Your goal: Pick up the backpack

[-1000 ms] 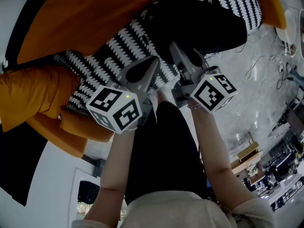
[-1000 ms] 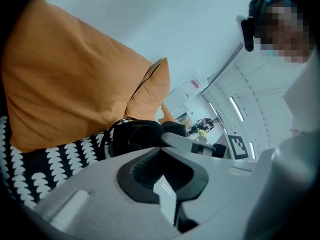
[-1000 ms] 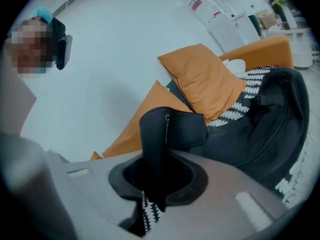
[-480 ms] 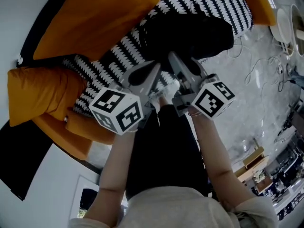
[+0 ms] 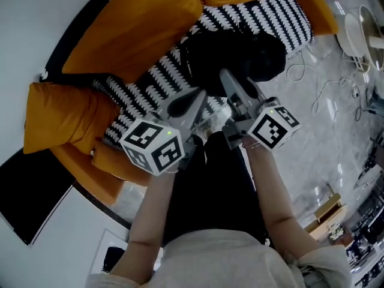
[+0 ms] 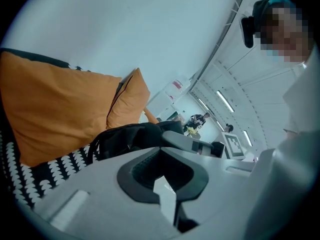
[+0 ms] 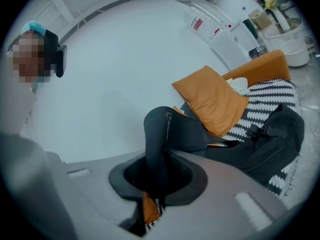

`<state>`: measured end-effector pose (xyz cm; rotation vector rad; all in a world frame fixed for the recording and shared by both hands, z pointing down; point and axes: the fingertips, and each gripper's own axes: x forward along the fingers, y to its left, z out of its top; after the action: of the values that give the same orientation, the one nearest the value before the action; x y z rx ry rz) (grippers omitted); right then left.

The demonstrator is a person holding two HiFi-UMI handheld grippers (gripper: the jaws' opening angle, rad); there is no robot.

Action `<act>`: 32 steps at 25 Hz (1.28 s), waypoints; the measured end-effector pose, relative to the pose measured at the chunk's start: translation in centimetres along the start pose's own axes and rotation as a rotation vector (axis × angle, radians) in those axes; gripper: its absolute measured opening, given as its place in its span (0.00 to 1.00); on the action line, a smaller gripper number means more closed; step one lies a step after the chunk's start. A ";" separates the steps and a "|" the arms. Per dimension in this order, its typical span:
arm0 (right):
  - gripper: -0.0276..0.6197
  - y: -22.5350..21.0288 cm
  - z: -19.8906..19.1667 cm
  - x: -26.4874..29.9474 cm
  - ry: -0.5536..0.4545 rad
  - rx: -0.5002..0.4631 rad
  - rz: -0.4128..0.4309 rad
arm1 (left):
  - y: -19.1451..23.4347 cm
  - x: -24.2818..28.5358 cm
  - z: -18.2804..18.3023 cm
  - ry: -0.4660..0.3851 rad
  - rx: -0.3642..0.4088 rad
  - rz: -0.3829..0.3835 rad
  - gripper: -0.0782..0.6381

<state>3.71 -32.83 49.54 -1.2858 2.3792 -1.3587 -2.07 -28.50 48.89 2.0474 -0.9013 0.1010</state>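
The black backpack point(image 5: 234, 56) lies on the black-and-white patterned throw point(image 5: 150, 83) of an orange sofa. In the right gripper view its body point(image 7: 272, 144) spreads at the right, and a black strap point(image 7: 160, 129) rises from it in a loop. My right gripper point(image 7: 159, 181) is shut on that strap; from the head it shows at the bag's near edge point(image 5: 231, 84). My left gripper point(image 5: 183, 104) hovers beside it, left of the bag. Its jaws point(image 6: 162, 176) are shut with nothing between them, and the backpack point(image 6: 135, 136) lies just beyond. Whether the bag has left the throw cannot be told.
Large orange cushions point(image 5: 135, 32) point(image 5: 63, 122) flank the throw. To the right is a marble floor point(image 5: 312, 131) with loose cables point(image 5: 327, 86) and a white round object point(image 5: 354, 32). My own dark trouser legs point(image 5: 210, 185) stand close to the sofa's front.
Both grippers have risen together, the right one keeping its hold on the strap. The sofa and backpack now look farther below, and more of the sofa is in view.
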 end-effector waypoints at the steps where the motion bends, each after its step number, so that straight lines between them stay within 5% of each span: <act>1: 0.13 0.2 0.3 -0.5 -0.007 0.004 -0.003 | -0.5 -0.4 0.1 -0.004 -0.001 -0.001 0.12; 13: 0.12 4.3 4.4 -4.3 -0.072 0.034 0.008 | -5.7 -3.3 4.3 -0.045 0.067 -0.019 0.12; 32: 0.12 17.1 10.7 -5.6 -0.085 -0.058 0.218 | -12.7 -9.3 14.2 -0.189 0.210 -0.042 0.12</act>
<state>1.76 -31.77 28.68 -1.0374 2.4330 -1.1580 -4.46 -29.31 27.87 2.2989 -0.9972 -0.0225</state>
